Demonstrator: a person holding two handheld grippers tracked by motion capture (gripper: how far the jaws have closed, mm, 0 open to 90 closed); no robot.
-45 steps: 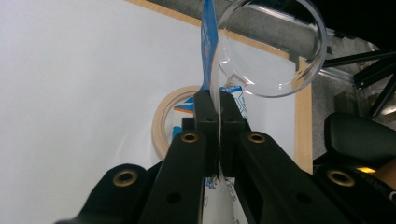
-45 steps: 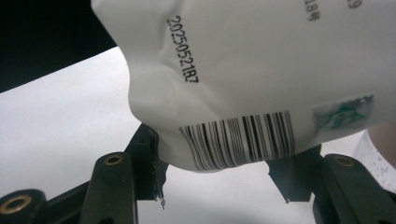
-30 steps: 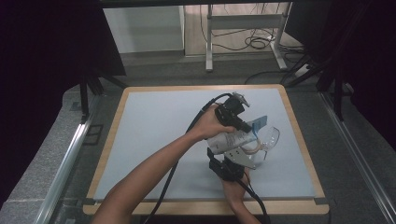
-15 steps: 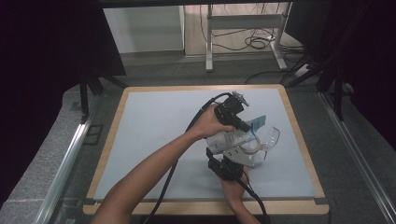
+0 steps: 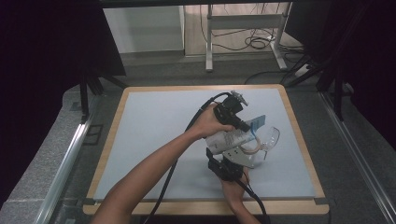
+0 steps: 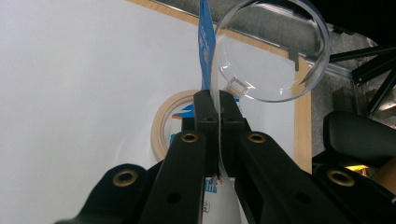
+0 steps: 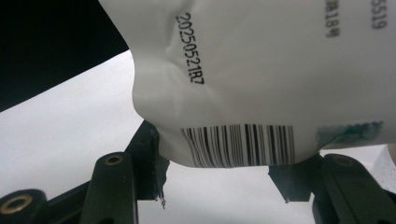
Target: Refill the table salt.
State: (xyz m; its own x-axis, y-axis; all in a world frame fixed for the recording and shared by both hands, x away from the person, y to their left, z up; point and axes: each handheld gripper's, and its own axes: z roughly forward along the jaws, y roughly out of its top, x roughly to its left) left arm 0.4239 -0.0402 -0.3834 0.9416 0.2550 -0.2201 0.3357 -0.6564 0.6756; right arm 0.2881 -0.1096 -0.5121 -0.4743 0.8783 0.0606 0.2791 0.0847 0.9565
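Pouch [image 7: 261, 84]: 1, both claws pinching it: right claw [image 7: 219, 179] bottom, left claw [image 6: 218, 116] top edge.

White pouch [image 5: 228, 139] unmoved, no visible change

A pale blue mat [image 5: 154, 135] covers the wooden-edged table [image 5: 299, 135]. Beyond it, cables [image 5: 254, 44] lie coiled on the floor beside a metal stand [image 5: 208, 51] (grey, two-legged).

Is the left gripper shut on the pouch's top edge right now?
Shut. In the left gripper view the left gripper has both jaws pressed together on the thin blue-and-white edge of the pouch.
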